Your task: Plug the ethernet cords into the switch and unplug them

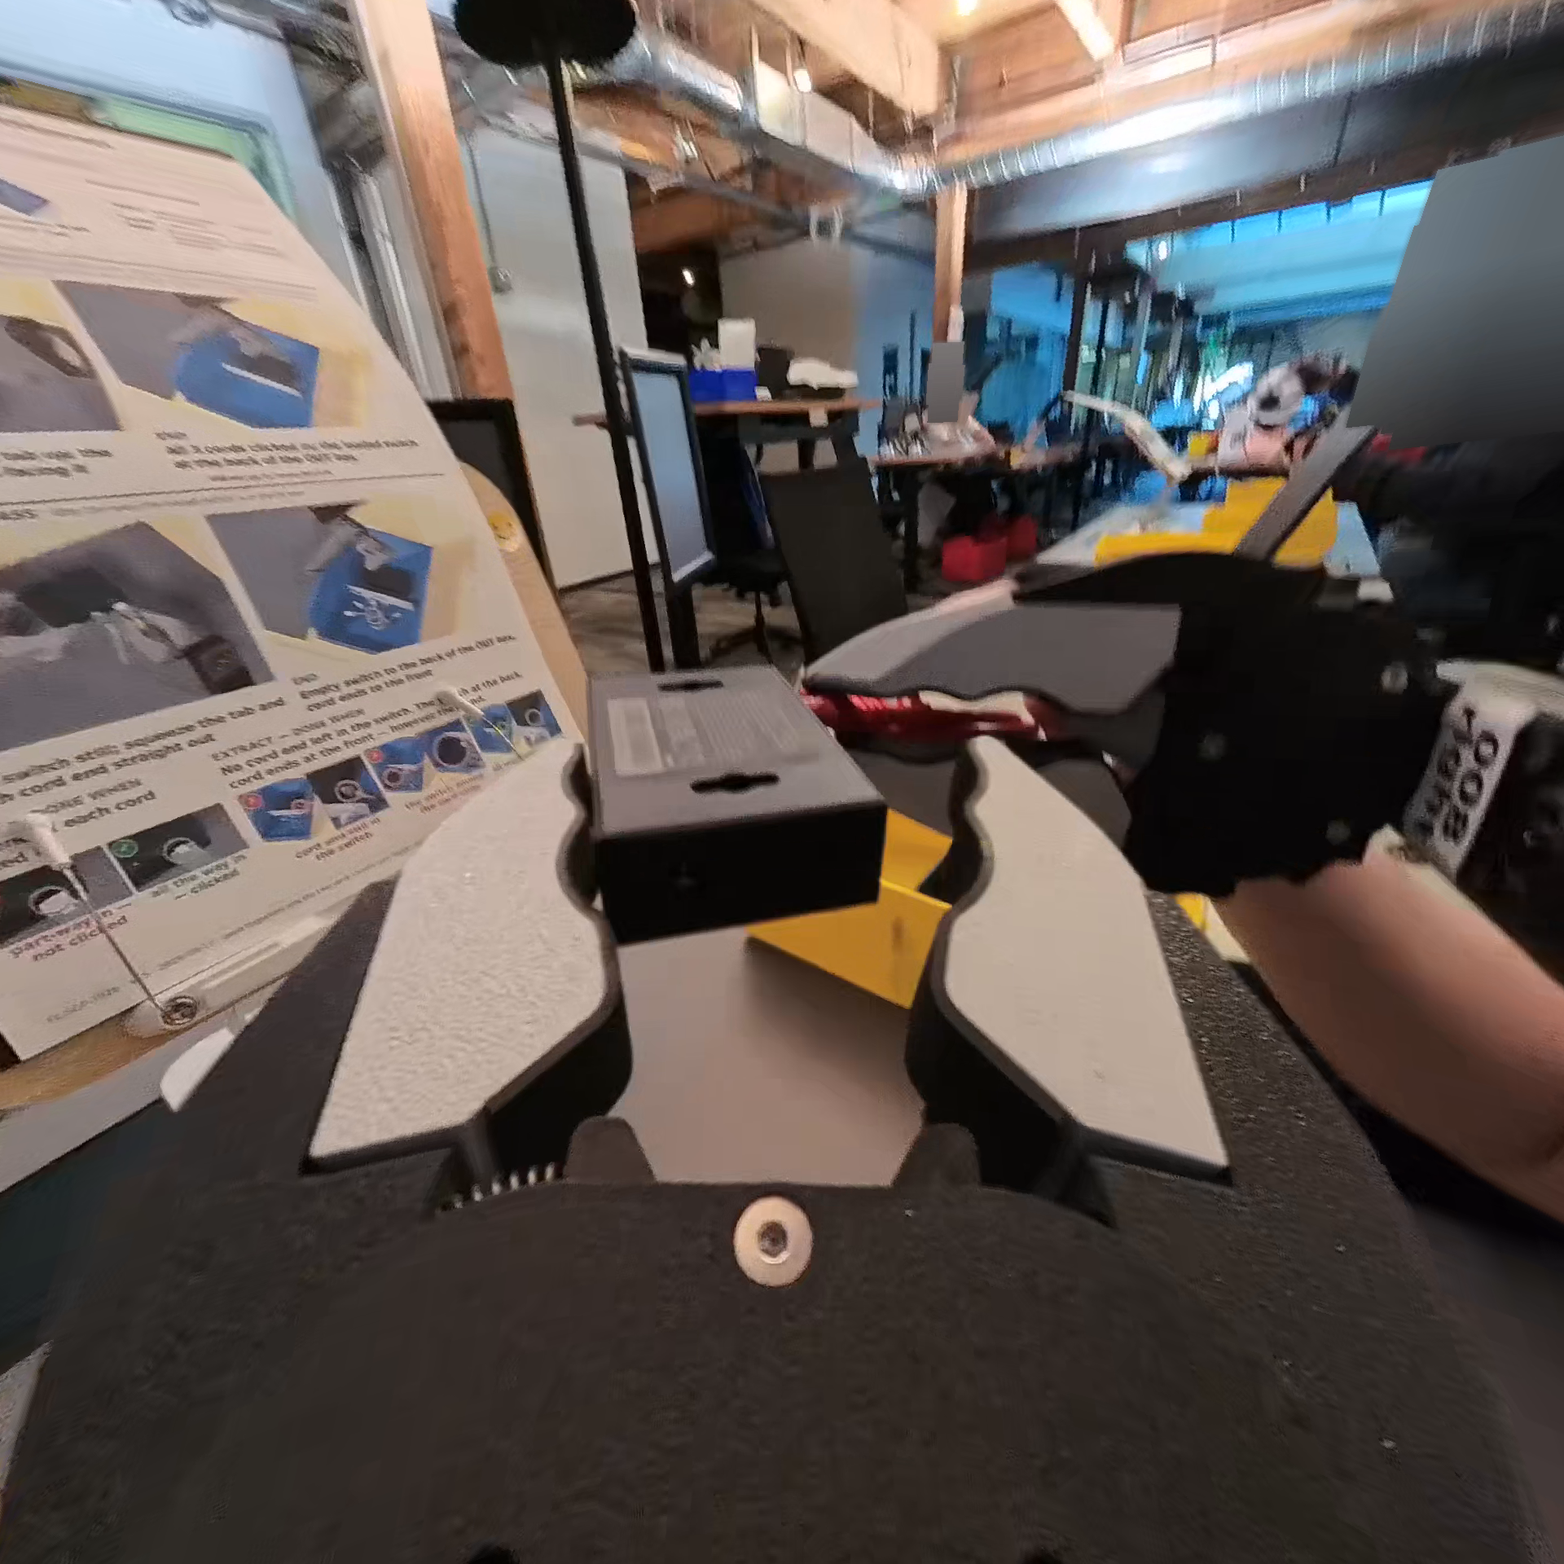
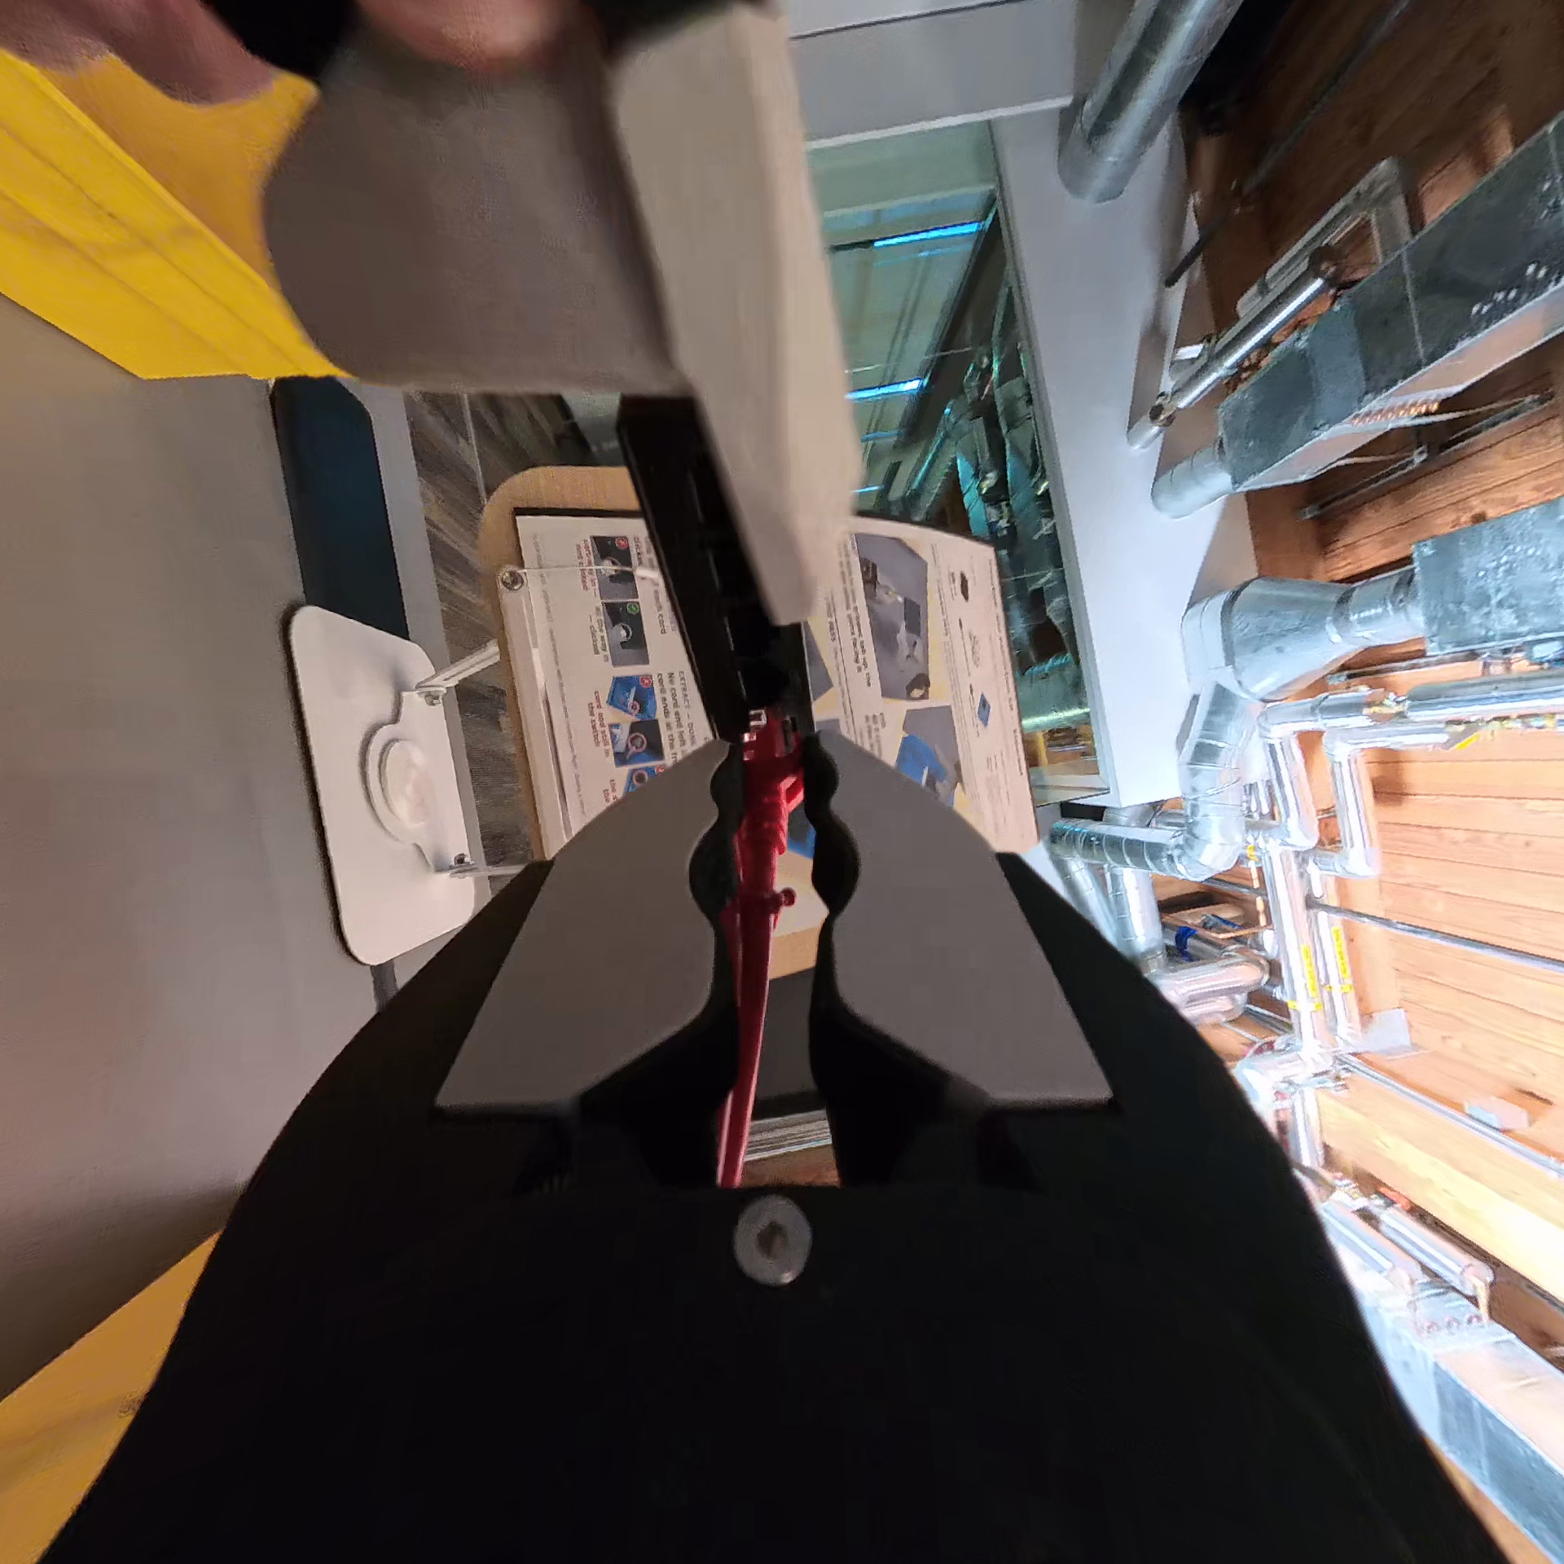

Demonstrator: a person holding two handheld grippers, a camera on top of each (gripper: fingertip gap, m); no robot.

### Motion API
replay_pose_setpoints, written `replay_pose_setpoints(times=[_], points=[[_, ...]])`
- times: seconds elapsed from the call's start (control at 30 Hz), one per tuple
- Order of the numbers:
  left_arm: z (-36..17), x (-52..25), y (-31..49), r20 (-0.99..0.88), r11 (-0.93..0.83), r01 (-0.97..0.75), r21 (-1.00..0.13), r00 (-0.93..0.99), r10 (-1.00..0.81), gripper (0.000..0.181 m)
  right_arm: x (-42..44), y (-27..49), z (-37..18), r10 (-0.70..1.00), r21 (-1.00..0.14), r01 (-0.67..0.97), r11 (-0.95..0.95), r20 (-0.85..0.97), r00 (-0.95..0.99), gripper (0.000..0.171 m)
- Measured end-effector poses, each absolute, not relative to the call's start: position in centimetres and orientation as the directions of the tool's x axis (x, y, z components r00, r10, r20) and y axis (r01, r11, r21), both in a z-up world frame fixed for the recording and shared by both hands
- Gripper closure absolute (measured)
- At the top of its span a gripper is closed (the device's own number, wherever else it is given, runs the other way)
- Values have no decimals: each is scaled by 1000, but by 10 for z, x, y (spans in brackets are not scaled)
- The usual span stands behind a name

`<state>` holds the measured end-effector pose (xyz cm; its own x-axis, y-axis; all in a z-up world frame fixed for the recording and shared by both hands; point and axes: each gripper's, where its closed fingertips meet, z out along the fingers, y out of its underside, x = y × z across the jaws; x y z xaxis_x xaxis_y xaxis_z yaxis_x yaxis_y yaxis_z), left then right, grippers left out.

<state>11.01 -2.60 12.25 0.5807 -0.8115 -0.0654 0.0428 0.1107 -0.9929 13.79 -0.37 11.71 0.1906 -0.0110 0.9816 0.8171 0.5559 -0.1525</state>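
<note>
The black switch (image 1: 735, 795) is up off the table, caught between the fingers of the left tongs (image 1: 774, 812). Its long axis runs away from those tongs toward the far room, with the flat labelled face turned upward and a short end wall facing back at the camera. The left finger (image 1: 474, 956) presses against the box's side; the right-hand finger (image 1: 1049, 956) stands a little clear of it in this view, so how firm the hold is I cannot tell for sure, though the box hangs there with nothing else under it.

From the side come the right tongs (image 2: 766, 745), turned on edge and clenched around the red cord (image 2: 757, 855). The cord runs straight down the slot between the two fingers, its long axis in line with them, plug end forward. That plug (image 2: 766, 728) sits right at the row of ports on the switch's long face (image 2: 711, 584), at the port nearest the end; whether it is fully seated I cannot tell.

Below the switch lies a yellow bin (image 1: 855, 931). An instruction sheet (image 1: 212, 592) stands propped at the left.
</note>
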Motion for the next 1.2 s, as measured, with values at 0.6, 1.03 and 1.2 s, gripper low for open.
replay_pose_setpoints(times=[0.6, 1.03, 1.2], points=[[114, 95, -5, -268, 238, -141, -961, 690, -672, 106, 114, -8, 112, -156, -86, 808, 583, 964, 215, 157], [135, 85, -14, -345, 350, -146, -925, 706, -618, 107, 111, -16, 119, -177, -99, 787, 610, 950, 257, 157], [137, 82, -14, -391, 378, -190, -906, 719, -575, 106, 116, -13, 119, -144, -125, 781, 612, 953, 265, 157]])
